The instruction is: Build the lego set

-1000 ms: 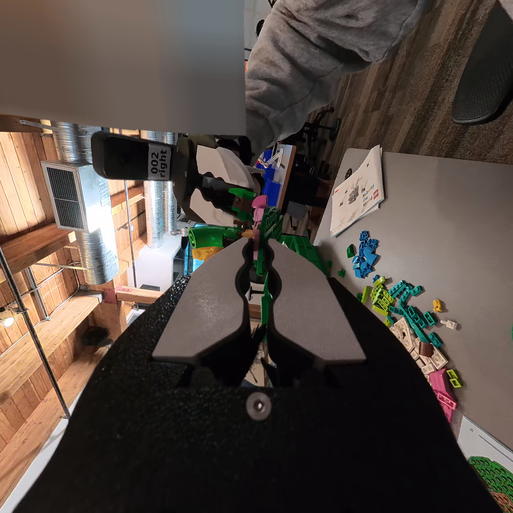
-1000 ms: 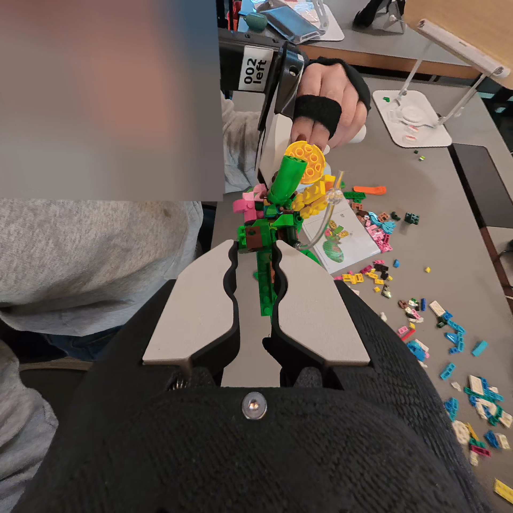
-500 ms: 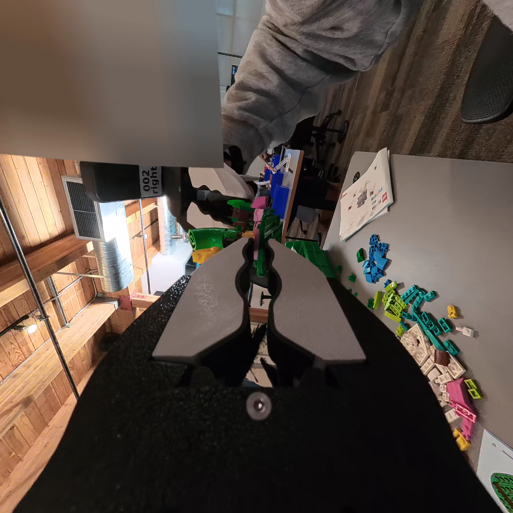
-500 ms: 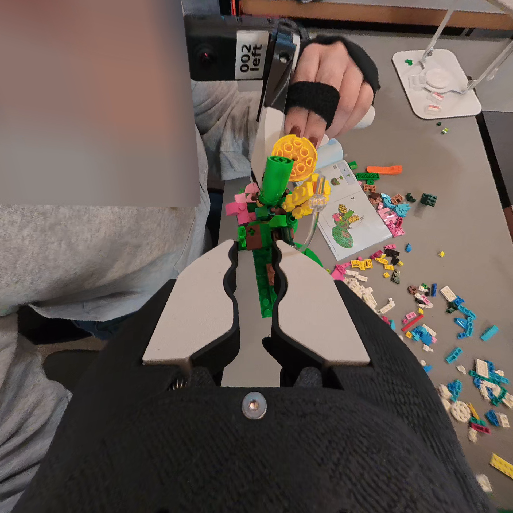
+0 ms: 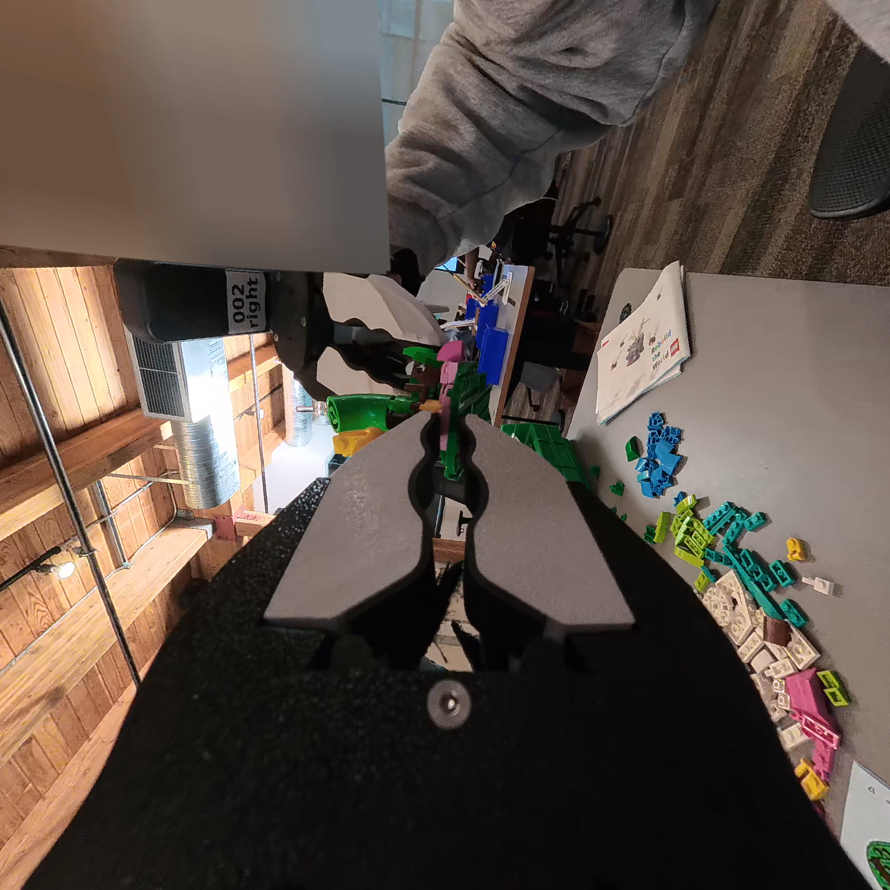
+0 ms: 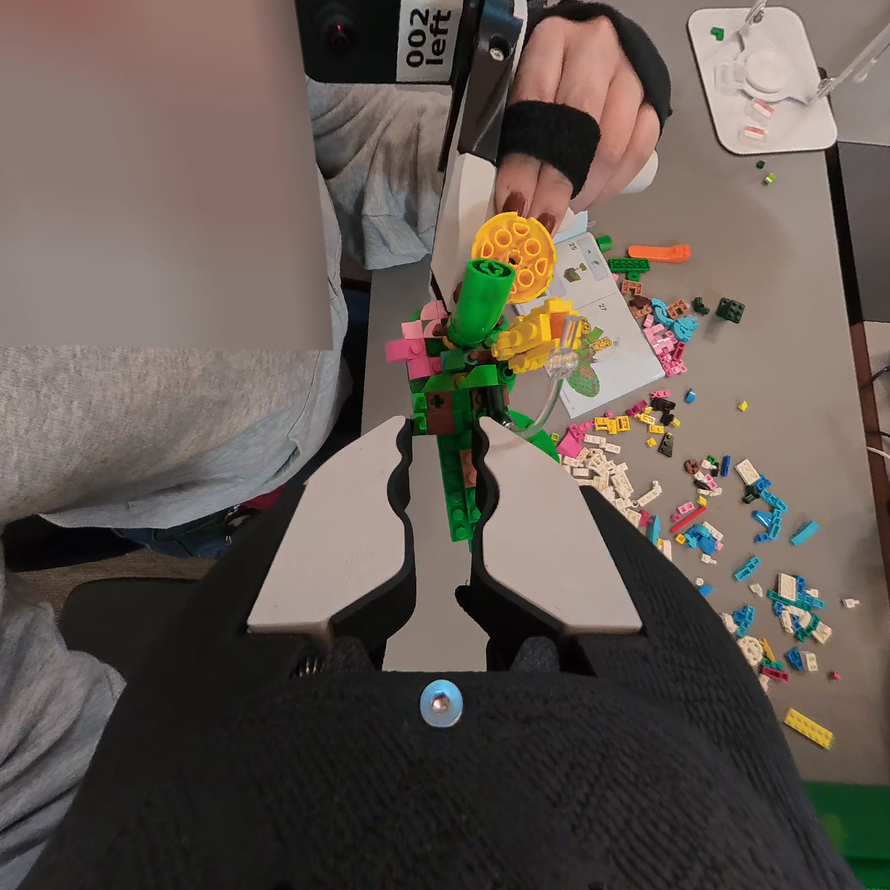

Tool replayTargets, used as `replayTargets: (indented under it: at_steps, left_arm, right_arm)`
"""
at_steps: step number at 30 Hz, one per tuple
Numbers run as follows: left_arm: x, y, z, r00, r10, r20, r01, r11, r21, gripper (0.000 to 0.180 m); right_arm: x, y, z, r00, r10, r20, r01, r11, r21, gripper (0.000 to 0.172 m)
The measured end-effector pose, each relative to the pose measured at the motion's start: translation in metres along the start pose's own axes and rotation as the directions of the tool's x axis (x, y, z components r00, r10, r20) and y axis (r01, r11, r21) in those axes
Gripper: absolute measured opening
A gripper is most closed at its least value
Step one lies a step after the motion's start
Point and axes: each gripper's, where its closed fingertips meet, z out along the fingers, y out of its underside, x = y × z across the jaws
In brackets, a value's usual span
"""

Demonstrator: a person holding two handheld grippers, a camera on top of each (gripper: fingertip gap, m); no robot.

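Observation:
Both grippers hold one brick model of a plant in the air (image 6: 452, 399). It has green plates, brown blocks, pink blossoms, a yellow cluster, a green cylinder (image 6: 479, 303) and a yellow round disc (image 6: 522, 250). My right gripper (image 6: 443, 426) is shut on the model's green and brown block. My left gripper (image 5: 449, 428) is shut on the edge of the model's green plate (image 5: 462, 390), next to a pink piece. The right gripper also shows in the left wrist view (image 5: 409, 366), clamped on the model's far side. A gloved hand (image 6: 578, 106) holds the left gripper.
A grey table (image 6: 770, 337) carries several loose bricks (image 6: 607, 472), an open instruction booklet (image 6: 611, 356), an orange tool (image 6: 657, 252) and a white stand (image 6: 761, 82). A closed booklet (image 5: 640, 346) and blue bricks (image 5: 657, 455) lie in the left wrist view. A person in a grey sweater (image 6: 144, 433) sits close.
Both grippers and the model have shifted together slightly, and the left gripper's hand sits closer and higher in the right wrist view. Both grasps on the model are unchanged.

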Motion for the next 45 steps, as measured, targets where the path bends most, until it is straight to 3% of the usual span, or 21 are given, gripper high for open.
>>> replayTargets:
  at_steps: [23, 38, 45]
  left_arm:
    - [-0.024, 0.013, -0.014, 0.990, -0.049, 0.136, 0.047, 0.999, 0.018, 0.006]
    - [-0.028, 0.015, -0.017, 0.987, -0.086, 0.138, 0.081, 0.996, 0.036, 0.006]
    - [-0.024, 0.013, -0.014, 0.991, -0.071, 0.113, 0.068, 0.997, 0.031, 0.006]
  right_arm:
    - [0.022, -0.027, -0.004, 0.999, 0.015, 0.049, -0.007, 0.986, -0.165, 0.022]
    - [0.029, -0.034, -0.006, 0.999, -0.018, 0.027, 0.022, 0.987, -0.161, 0.022]
    - [0.023, -0.029, -0.006, 0.996, 0.000, 0.084, 0.016, 0.982, -0.191, 0.021]
